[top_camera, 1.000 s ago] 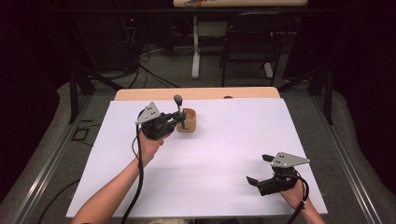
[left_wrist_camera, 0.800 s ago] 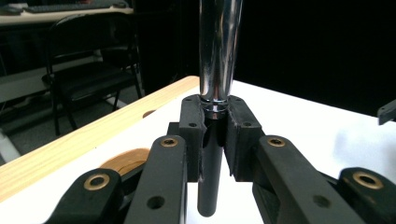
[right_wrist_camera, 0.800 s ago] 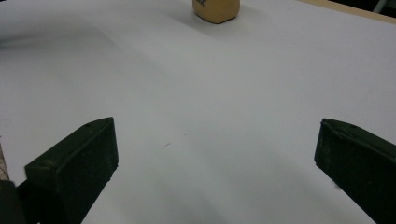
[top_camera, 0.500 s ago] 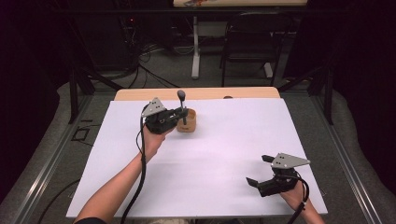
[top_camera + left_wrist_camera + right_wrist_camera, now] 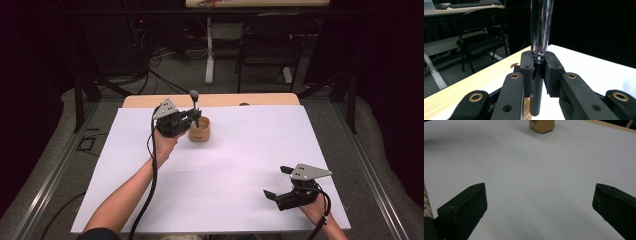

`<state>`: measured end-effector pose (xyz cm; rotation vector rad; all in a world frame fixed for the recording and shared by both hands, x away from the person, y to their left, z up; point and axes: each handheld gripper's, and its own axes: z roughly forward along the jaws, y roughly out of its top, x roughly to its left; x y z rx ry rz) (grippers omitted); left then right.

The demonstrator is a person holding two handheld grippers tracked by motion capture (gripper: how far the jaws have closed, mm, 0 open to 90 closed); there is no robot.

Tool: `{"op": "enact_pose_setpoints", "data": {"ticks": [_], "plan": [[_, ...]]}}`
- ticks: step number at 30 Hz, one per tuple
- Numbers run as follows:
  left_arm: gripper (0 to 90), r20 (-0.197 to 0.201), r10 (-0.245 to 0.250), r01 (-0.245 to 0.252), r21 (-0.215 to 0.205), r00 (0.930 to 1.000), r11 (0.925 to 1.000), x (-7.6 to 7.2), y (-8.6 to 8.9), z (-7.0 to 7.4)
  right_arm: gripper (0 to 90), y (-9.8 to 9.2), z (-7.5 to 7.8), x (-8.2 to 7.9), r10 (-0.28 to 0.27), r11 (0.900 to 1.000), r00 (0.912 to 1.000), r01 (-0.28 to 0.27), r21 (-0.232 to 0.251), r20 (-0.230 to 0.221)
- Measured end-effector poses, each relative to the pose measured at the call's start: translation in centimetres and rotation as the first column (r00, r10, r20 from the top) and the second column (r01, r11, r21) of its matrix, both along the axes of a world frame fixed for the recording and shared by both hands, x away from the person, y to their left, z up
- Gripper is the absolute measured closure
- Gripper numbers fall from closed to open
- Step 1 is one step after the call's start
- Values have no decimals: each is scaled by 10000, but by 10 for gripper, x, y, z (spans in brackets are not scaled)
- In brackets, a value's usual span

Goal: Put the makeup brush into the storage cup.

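Clamping the metal tool point(image 5: 195, 104) upright, the left hand-held gripper point(image 5: 189, 118) has carried it over the wooden cup point(image 5: 199, 131) toward 12 o'clock, ready to drop in.

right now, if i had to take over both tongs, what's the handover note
Left tongs: shut on the tool, a shiny metal shaft with a dark lower section, held upright with the dark part hanging between the pads.
The tool's lower end is at the mouth of the tan cup, which stands on the white sheet at the far left.
Right tongs: open, holding nothing, low over the near right of the sheet.
Done: tool gripped and brought to the cup.
Left, probably: whether it sits inside can't be told, so check, lower if needed, then release.
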<state>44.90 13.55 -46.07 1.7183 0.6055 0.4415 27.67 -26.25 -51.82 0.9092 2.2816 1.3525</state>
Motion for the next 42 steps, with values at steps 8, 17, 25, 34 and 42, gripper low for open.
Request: {"op": "enact_pose_setpoints", "data": {"ticks": [8, 17, 25, 34, 42], "plan": [[791, 96, 245, -245, 3, 9997, 9997, 7, -1, 2, 0, 0, 0, 0, 8, 10000, 10000, -8, -17, -15], [790, 256, 486, -483, -105, 9985, 9988, 14, -5, 3, 0, 0, 0, 1, 18, 10000, 10000, -18, -55, -22], [790, 431, 687, -683, -105, 9967, 9976, 19, -9, 2, 0, 1, 0, 1, 23, 10000, 9999, -24, -70, -104], [790, 280, 952, -954, 58, 9951, 9954, 28, -13, -11, 0, 1, 0, 1, 15, 10000, 9999, -15, -53, -120], [790, 36, 1273, -1274, 200, 9919, 9917, 32, -18, -21, 0, 1, 0, 1, 38, 10000, 9999, -38, -21, -134]]}}
